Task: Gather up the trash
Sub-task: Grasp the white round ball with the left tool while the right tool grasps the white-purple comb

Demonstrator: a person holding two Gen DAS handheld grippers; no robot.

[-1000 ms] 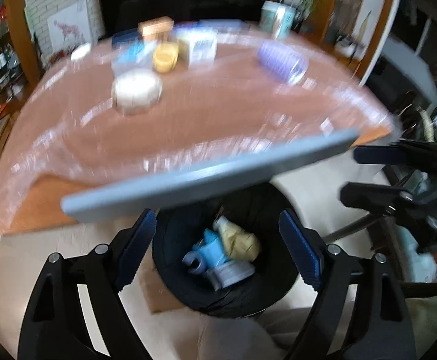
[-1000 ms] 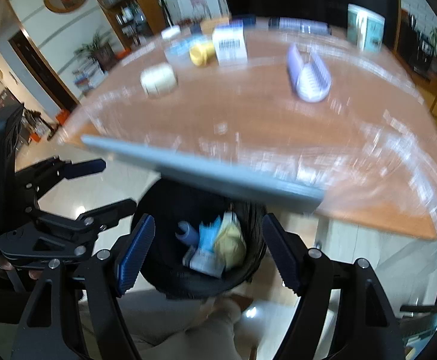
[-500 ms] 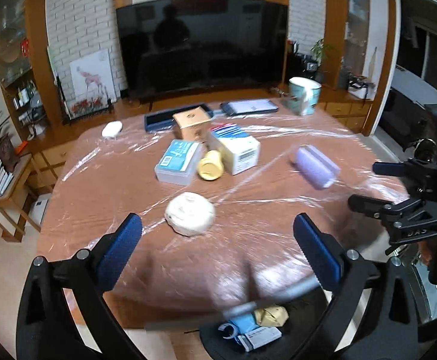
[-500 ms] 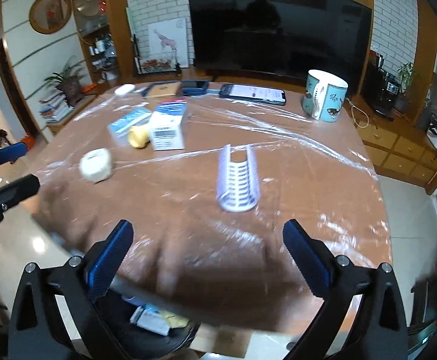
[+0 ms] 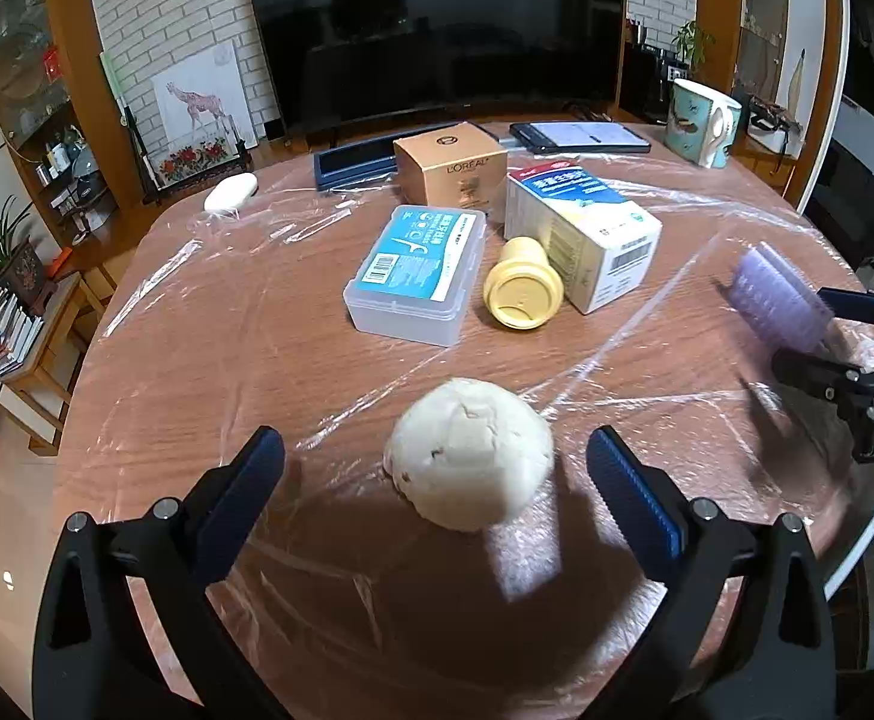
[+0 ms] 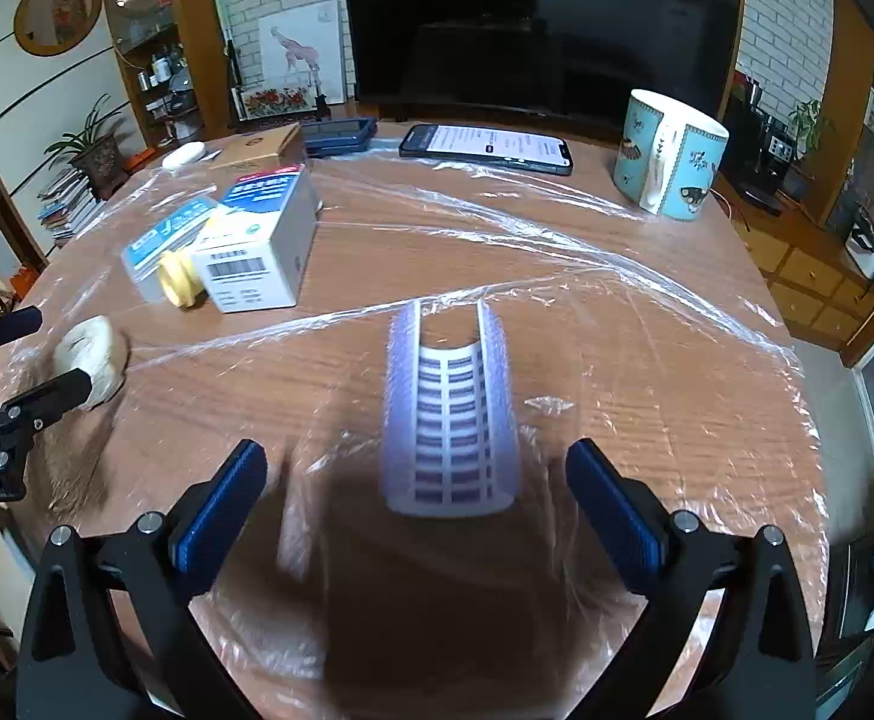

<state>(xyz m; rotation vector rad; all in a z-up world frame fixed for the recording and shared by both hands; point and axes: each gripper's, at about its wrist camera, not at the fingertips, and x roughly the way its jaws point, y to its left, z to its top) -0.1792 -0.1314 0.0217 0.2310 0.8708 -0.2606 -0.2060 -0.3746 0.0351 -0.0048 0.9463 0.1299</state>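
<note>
Left gripper [image 5: 435,480] open around white crumpled wad [image 5: 469,450]; right gripper [image 6: 416,486] open around purple hair roller [image 6: 450,420]; plastic-wrapped wooden tabletop [image 6: 646,372], TV behind.

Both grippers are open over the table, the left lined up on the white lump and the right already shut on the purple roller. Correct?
Not quite. The right gripper is not shut on the purple roller: its jaws stand wide open, the roller lying on the table between them, pads clear of it, as the right wrist view shows. The left gripper is open, lined up on the white lump.
</note>
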